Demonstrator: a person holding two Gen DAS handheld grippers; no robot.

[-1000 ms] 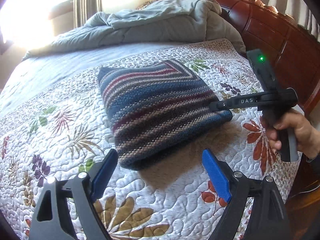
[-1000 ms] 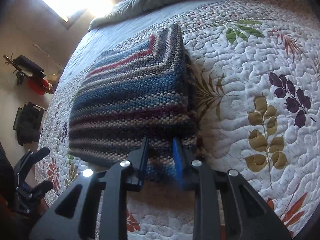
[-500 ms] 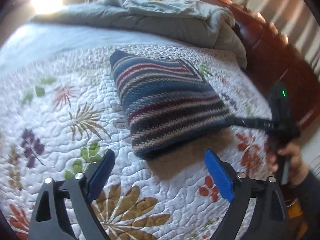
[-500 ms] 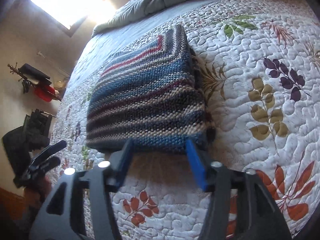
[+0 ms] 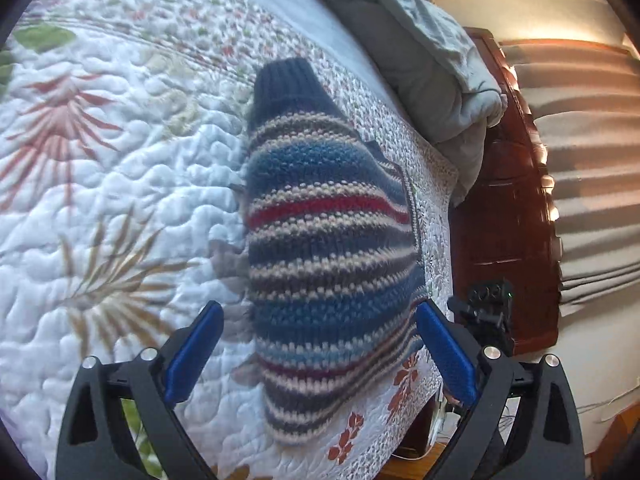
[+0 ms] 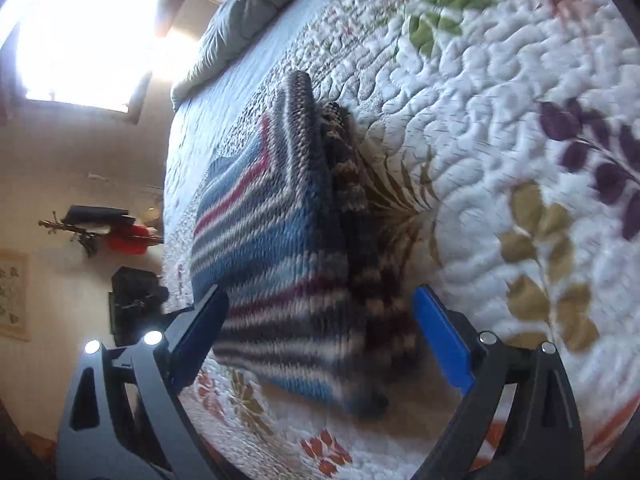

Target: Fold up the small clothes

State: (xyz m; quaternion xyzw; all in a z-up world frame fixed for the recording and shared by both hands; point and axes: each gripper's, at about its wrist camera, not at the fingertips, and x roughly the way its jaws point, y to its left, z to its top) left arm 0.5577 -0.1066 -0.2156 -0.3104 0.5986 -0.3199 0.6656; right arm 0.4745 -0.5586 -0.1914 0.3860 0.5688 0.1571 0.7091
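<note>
A folded striped knit sweater (image 5: 328, 248), blue, grey, cream and red, lies on the floral quilt (image 5: 100, 168). My left gripper (image 5: 320, 352) is open, its blue pads on either side of the sweater's near edge, just above it. In the right wrist view the same sweater (image 6: 272, 264) lies folded with its stacked layers showing along one side. My right gripper (image 6: 320, 340) is open and empty, its pads astride the sweater's near corner. The right gripper's body (image 5: 490, 312) shows past the bed edge in the left wrist view.
A grey comforter (image 5: 420, 52) is bunched at the head of the bed against a dark wooden headboard (image 5: 504, 220). The bed edge (image 5: 424, 404) drops off to the right of the sweater. A bright window (image 6: 80, 28) and wall-hung items (image 6: 120, 236) lie beyond the bed.
My right gripper let go of the sweater's corner and opened wide. My left gripper swung in close over the sweater and rotated; the sweater stays folded on the quilt.
</note>
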